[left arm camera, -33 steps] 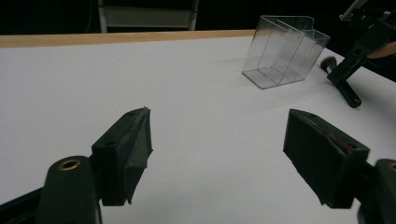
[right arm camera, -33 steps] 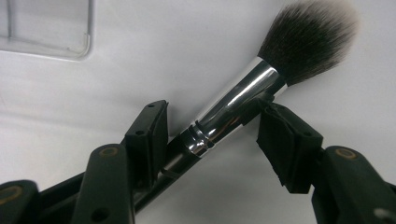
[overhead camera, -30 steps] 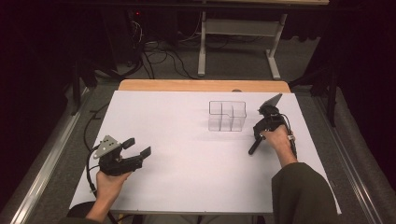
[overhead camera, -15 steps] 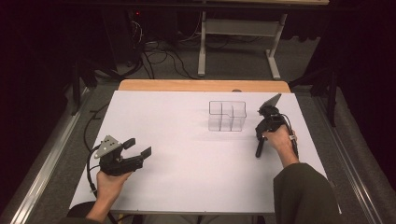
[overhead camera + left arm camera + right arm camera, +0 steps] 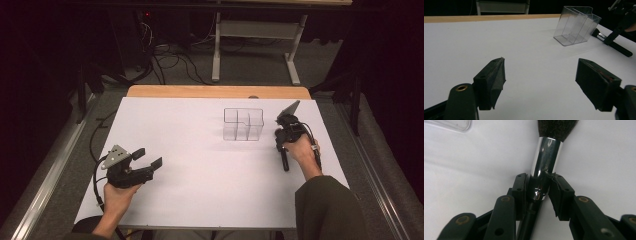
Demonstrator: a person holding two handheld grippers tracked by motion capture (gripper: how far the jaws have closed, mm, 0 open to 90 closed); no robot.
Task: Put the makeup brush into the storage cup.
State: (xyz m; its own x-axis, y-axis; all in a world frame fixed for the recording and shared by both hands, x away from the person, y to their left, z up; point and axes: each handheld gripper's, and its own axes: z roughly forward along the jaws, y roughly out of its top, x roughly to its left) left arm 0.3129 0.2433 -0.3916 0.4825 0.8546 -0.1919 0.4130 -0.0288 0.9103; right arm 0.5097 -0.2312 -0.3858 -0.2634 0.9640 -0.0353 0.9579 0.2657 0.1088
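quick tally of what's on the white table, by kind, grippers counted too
Clear plastic compartment organiser: 1
Black-handled makeup brush with a silver ferrule: 1
Hand-held two-jaw grippers: 2, the left gripper with jaws open on nothing, the right gripper with jaws just closing onto the brush's ferrule
Total: 4

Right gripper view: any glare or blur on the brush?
Right gripper view: bright glare streaks on the brush's chrome ferrule, bristles soft and cut off at the top. Left gripper view: near tongs slightly soft, clear organizer sharp. High view: white table evenly lit, surroundings dark.
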